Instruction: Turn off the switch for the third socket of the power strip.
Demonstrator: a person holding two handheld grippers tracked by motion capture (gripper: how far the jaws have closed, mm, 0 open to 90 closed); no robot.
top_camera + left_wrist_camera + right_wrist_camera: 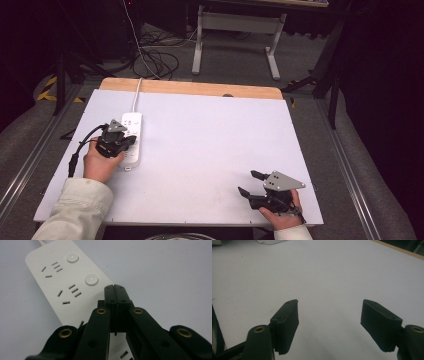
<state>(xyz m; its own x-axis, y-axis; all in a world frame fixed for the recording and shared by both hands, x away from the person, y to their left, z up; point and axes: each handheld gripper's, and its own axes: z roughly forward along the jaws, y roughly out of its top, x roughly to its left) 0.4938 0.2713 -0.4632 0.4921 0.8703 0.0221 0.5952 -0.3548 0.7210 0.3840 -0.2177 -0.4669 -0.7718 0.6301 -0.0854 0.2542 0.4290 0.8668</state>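
Light: I see the white tabletop (210, 145) evenly lit, surroundings dark.
Focus: near fingers (287, 322) soft, slightly blurred.

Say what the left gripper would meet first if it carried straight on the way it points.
Probably the white power strip: the shut left gripper hangs over it, tips near the nearer round button. Whether they already touch is unclear.

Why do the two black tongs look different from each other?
The left tongs are shut tight, empty, over the white power strip. The right tongs are spread wide open above bare white table, far from the strip. Both are black and hand-held.
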